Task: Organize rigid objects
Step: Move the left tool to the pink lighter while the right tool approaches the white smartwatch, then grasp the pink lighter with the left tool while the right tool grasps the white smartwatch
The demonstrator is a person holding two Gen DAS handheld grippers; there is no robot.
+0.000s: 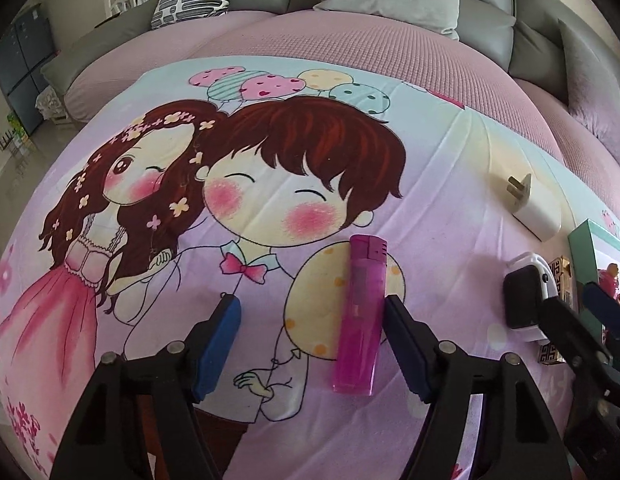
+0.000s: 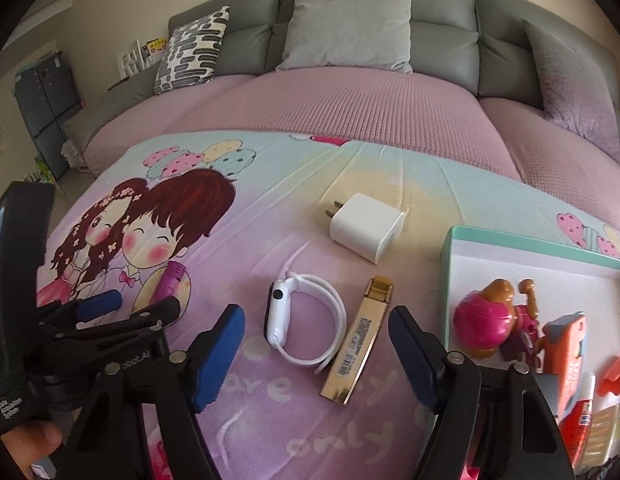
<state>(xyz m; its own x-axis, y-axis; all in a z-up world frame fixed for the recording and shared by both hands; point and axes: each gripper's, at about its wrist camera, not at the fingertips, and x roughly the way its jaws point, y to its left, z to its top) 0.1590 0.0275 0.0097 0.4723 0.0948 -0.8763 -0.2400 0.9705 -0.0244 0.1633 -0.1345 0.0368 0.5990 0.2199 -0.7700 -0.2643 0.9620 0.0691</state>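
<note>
Clearly two pickups are being set up on the printed cloth [image 2: 237, 240] that covers the desk. The left tongs [image 1: 312, 320] stand open around a pink lighter [image 1: 360, 316]; it lies flat on the cloth between the pads, close against the right-hand pad, though I cannot tell whether that pad touches it; the other pad is well apart. The lighter is a slim, translucent plastic bar, hard and smooth, surely light; its flat long sides are the place to pinch, about mid-length, since the glossy shell may slide if taken near an end.

The right tongs [image 2: 318, 340] are open too, bracketing a white watch [image 2: 299, 320] and a gold box [image 2: 360, 336] that lie side by side, nearly touching; neither is gripped. The watch has a rigid rounded case with a dark face and a soft, looped rubbery band; the case is the firm hold; the band would flex and swing. The gold box is a long, thin carton with a mirror-like finish and a barcode label, stiff but probably crushable and slippery; its long edges suit the pads best.

Further back lies a white charger [image 2: 366, 226] on its side, a smooth hard block with two prongs; at the right a shallow green-rimmed tray [image 2: 448, 248] already holds a pink toy [image 2: 486, 316] and other small packets.
</note>
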